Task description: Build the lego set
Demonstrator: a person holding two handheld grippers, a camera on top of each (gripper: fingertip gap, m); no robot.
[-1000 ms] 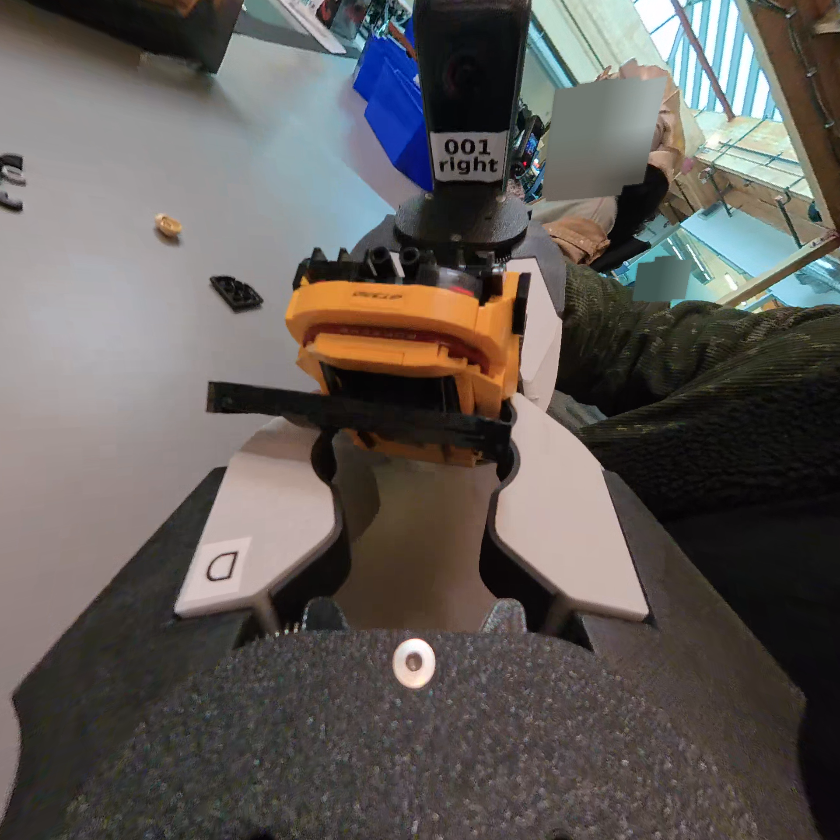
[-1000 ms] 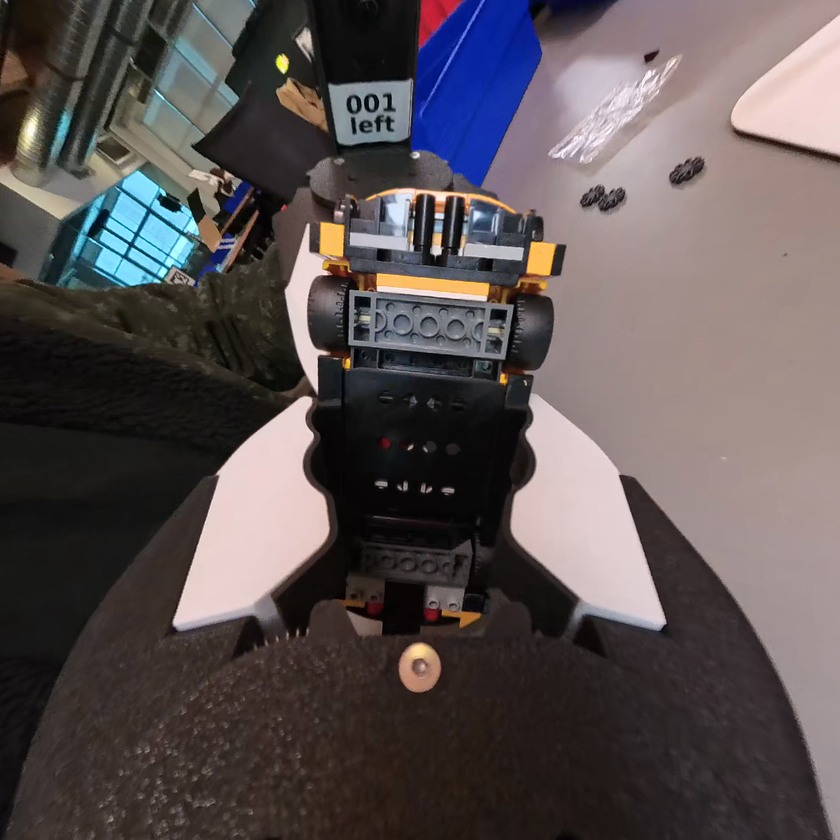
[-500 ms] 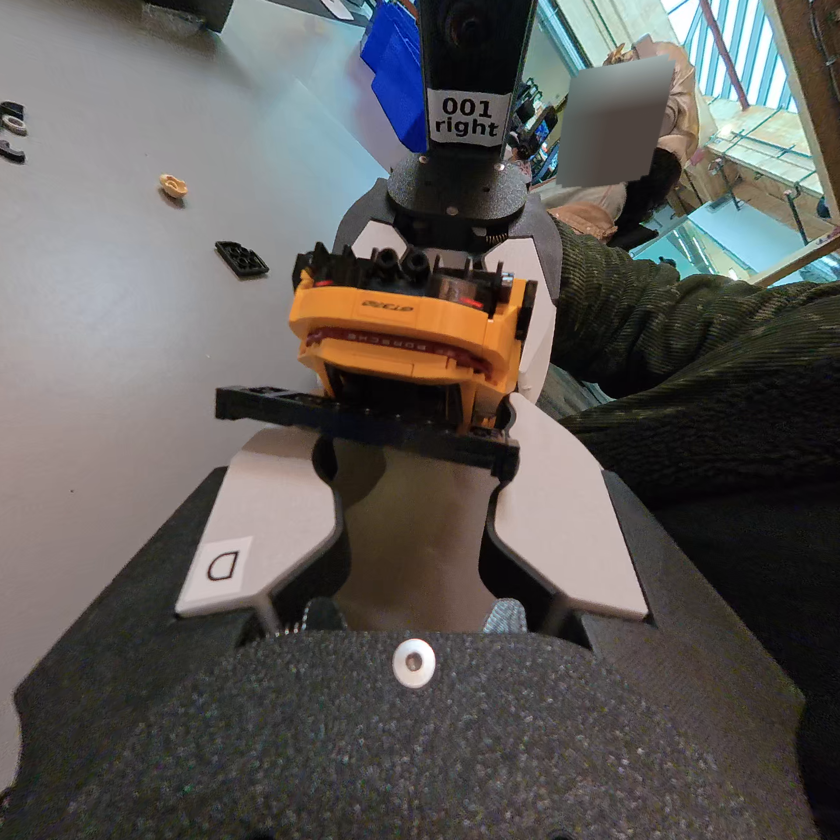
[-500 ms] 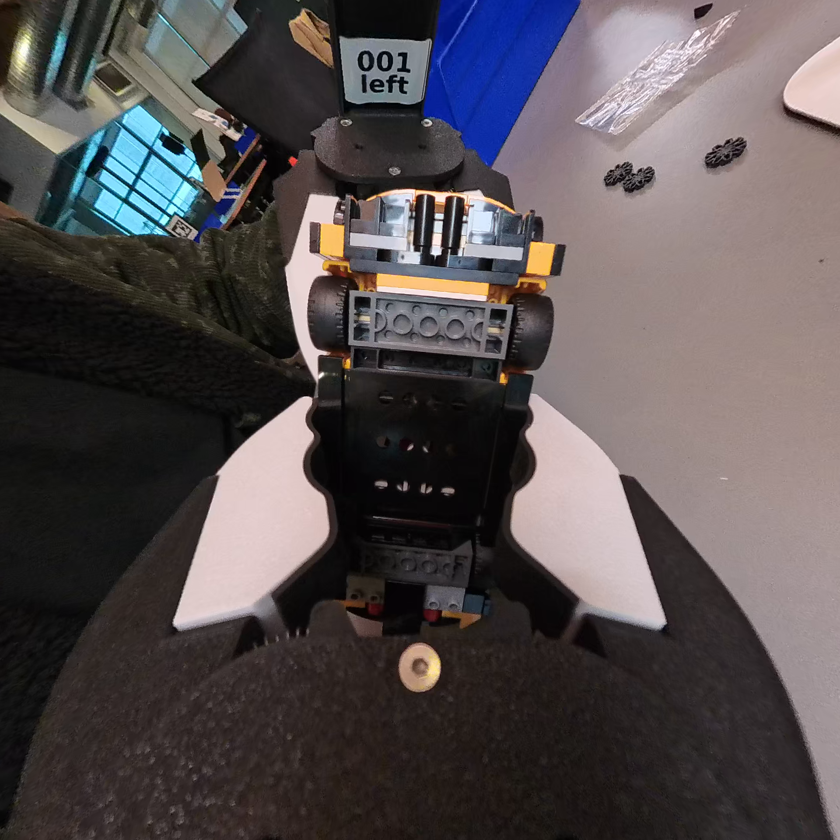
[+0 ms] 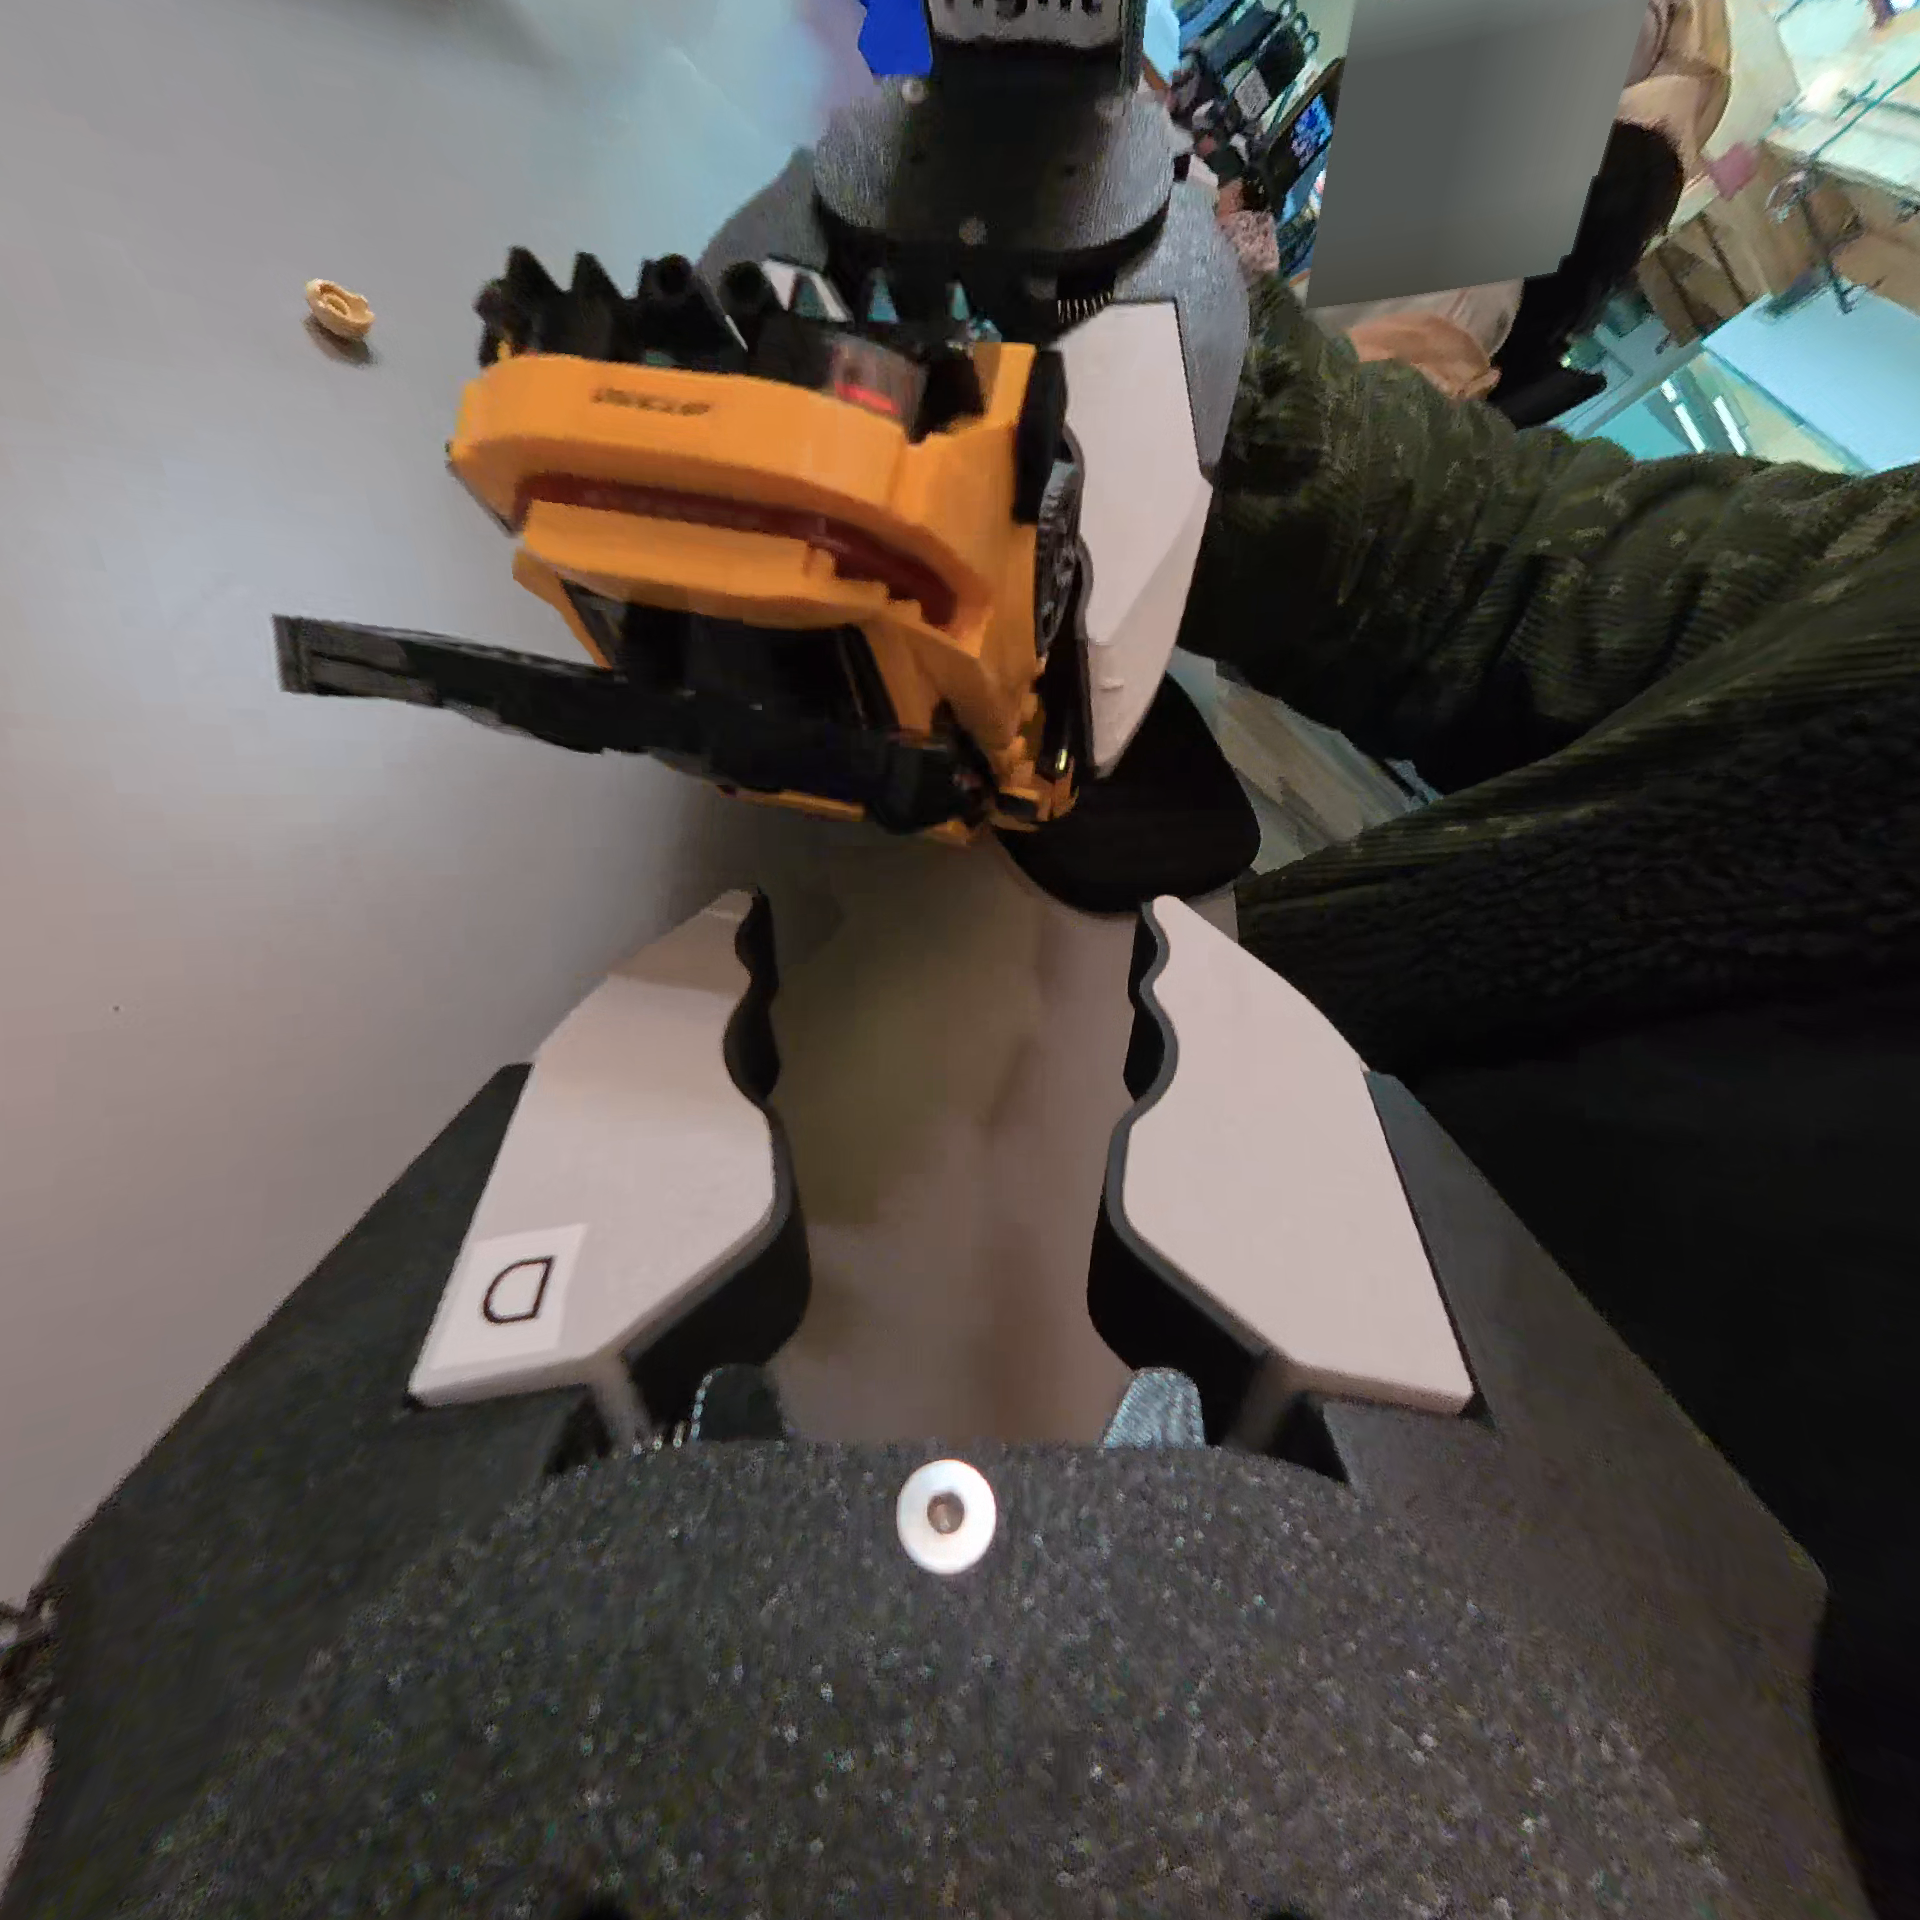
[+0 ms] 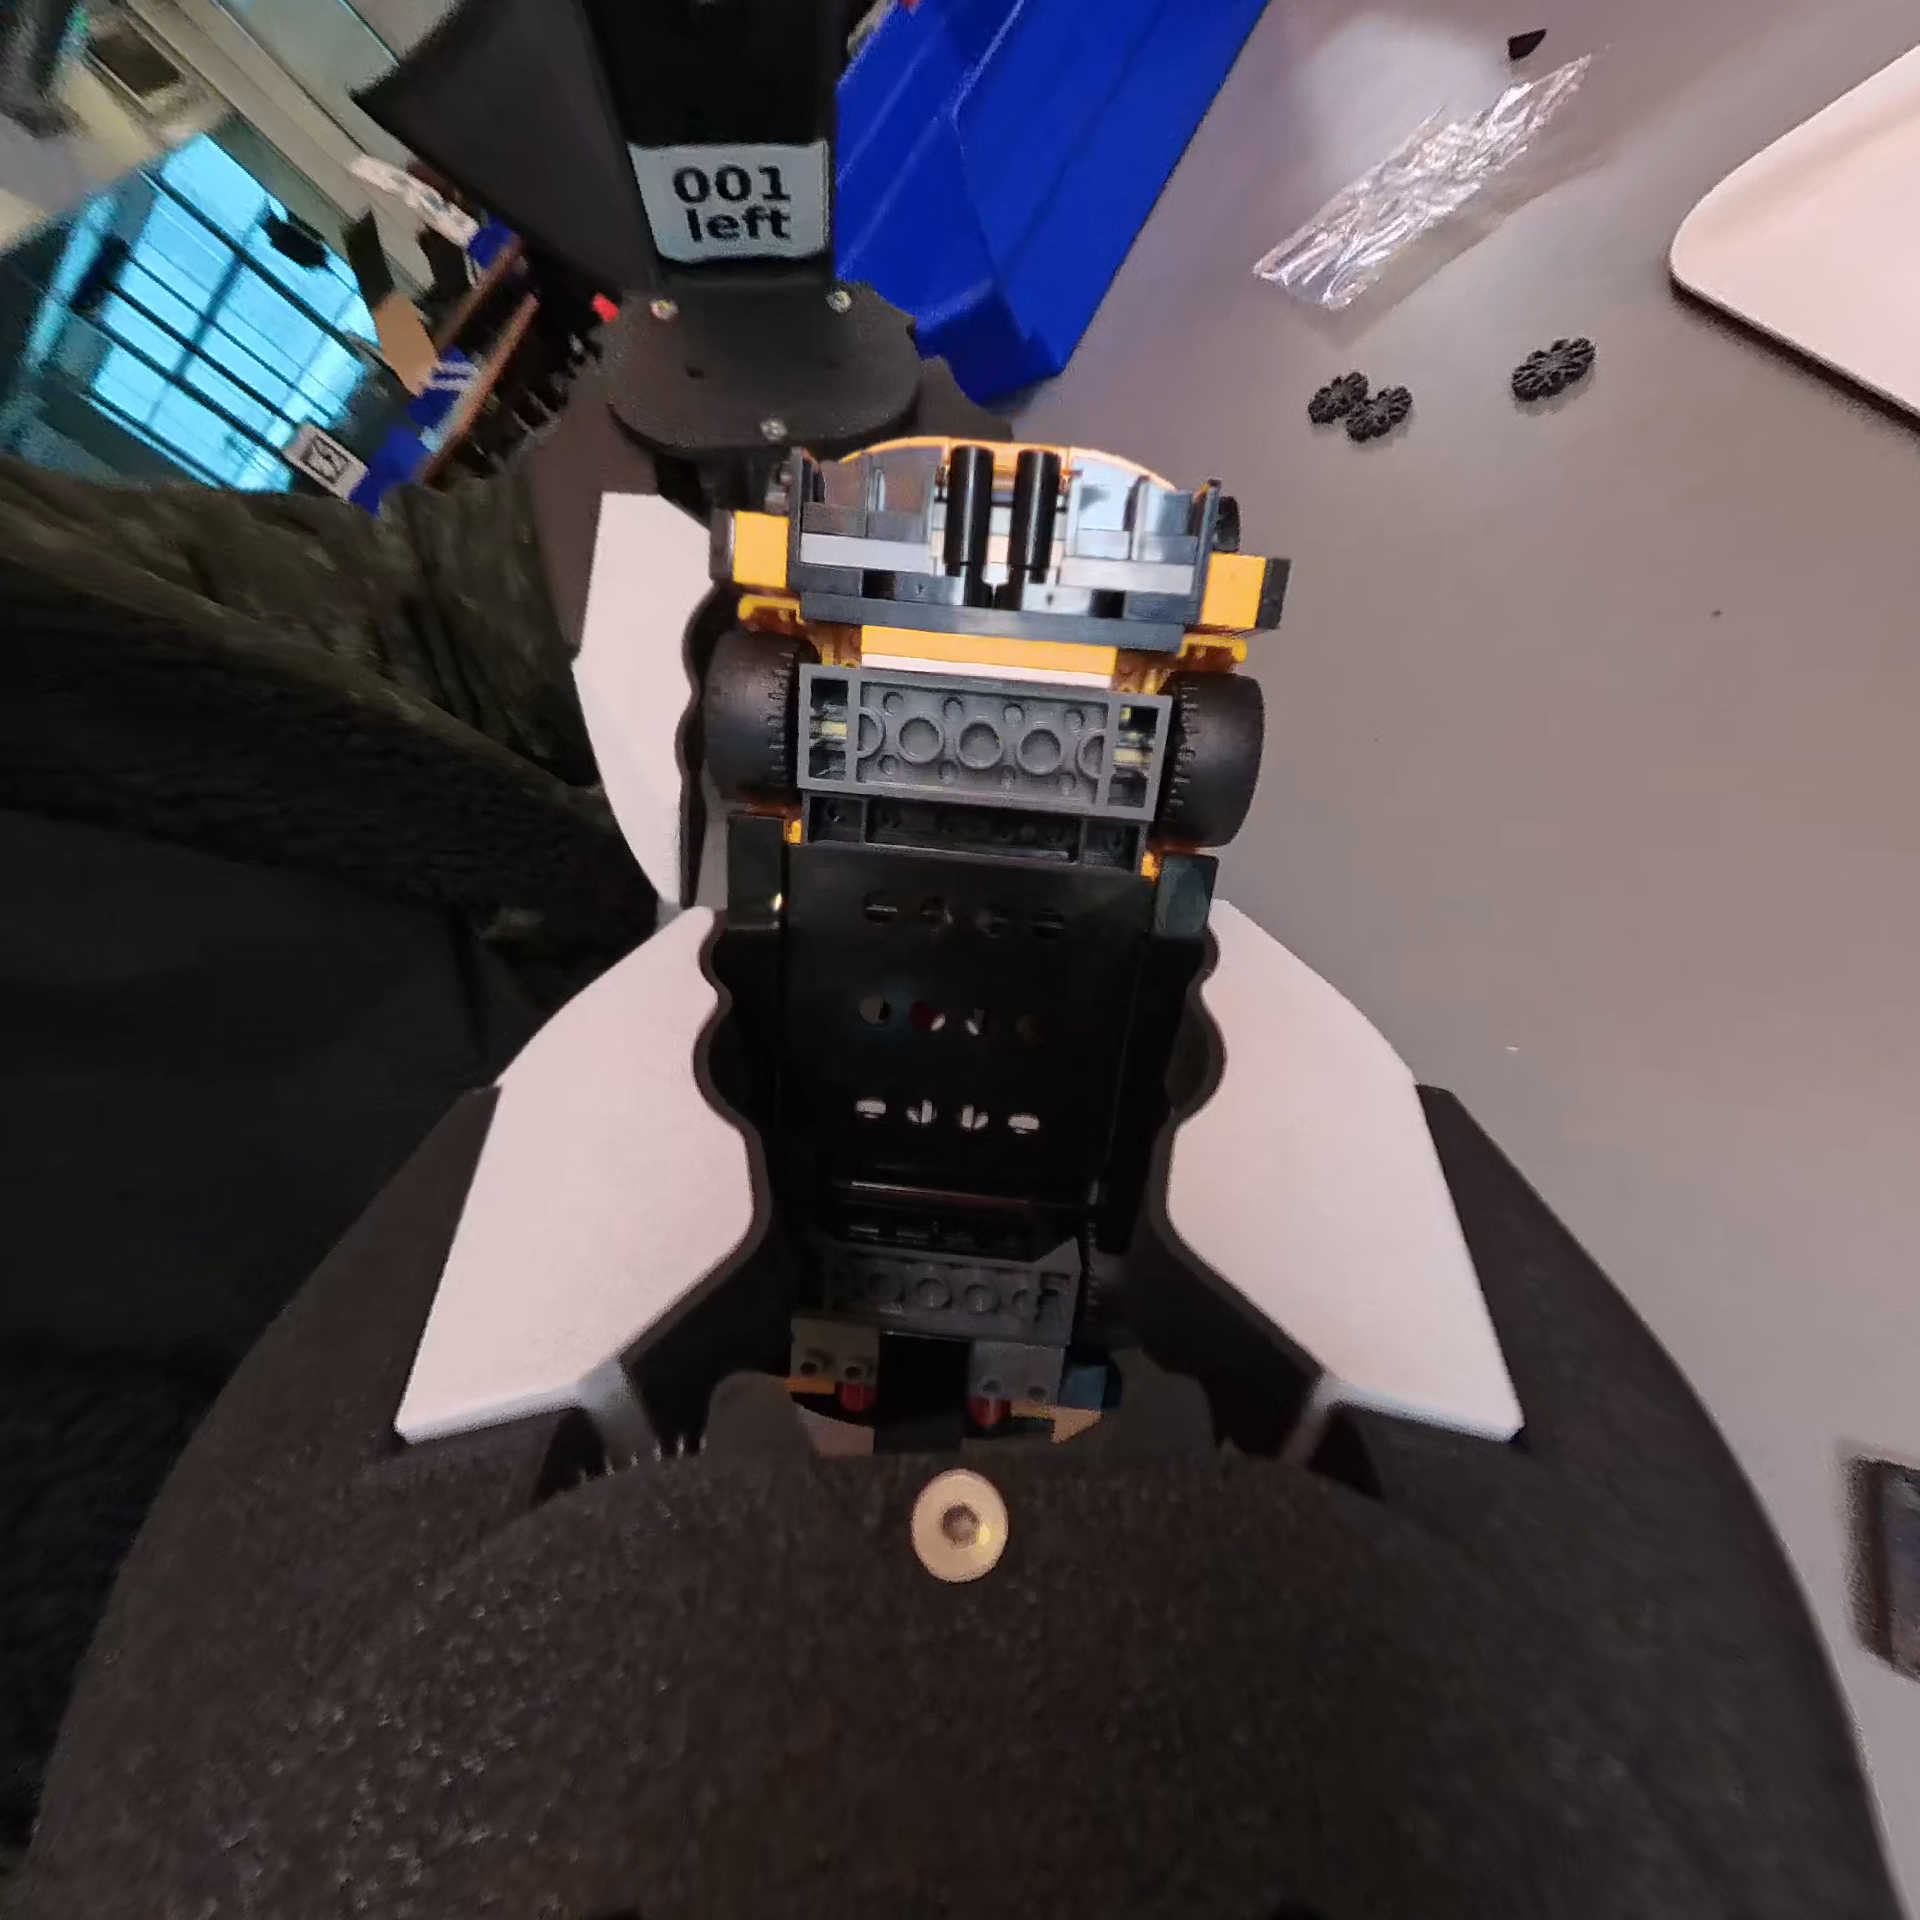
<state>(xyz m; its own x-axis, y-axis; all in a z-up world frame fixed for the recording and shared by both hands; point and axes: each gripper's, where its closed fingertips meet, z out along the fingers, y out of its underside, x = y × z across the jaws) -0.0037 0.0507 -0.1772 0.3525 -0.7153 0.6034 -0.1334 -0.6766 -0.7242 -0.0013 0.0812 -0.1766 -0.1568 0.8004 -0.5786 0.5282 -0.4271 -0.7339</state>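
Note:
My right gripper (image 6: 961, 925) is shut on the orange and black lego car (image 6: 977, 790), gripping its black chassis with the underside facing the camera. In the left wrist view the car's orange rear (image 5: 769, 499) is tilted, and a black wing plate (image 5: 499, 681) sticks out to the left beneath it. One white finger (image 5: 1132, 499) of the right gripper shows beside the car. My left gripper (image 5: 951, 920) is open and empty, its tips a short way below the car and not touching it. Its body also shows behind the car in the right wrist view (image 6: 758, 343).
On the grey table (image 6: 1558, 831) lie black wheel rims (image 6: 1361, 405), a clear plastic bag (image 6: 1423, 177) and a white board (image 6: 1818, 239). Blue bins (image 6: 997, 156) stand at the back. A small tan piece (image 5: 338, 309) lies far left. A dark green sleeve (image 5: 1558, 623) is at right. The right tips stand about 15 cm off the small tan piece (image 5: 338, 309).
The car has moved up and away from my left fingertips and tilted. The wing plate that lay across the left fingertips is now clear of them. The right grip is unchanged.

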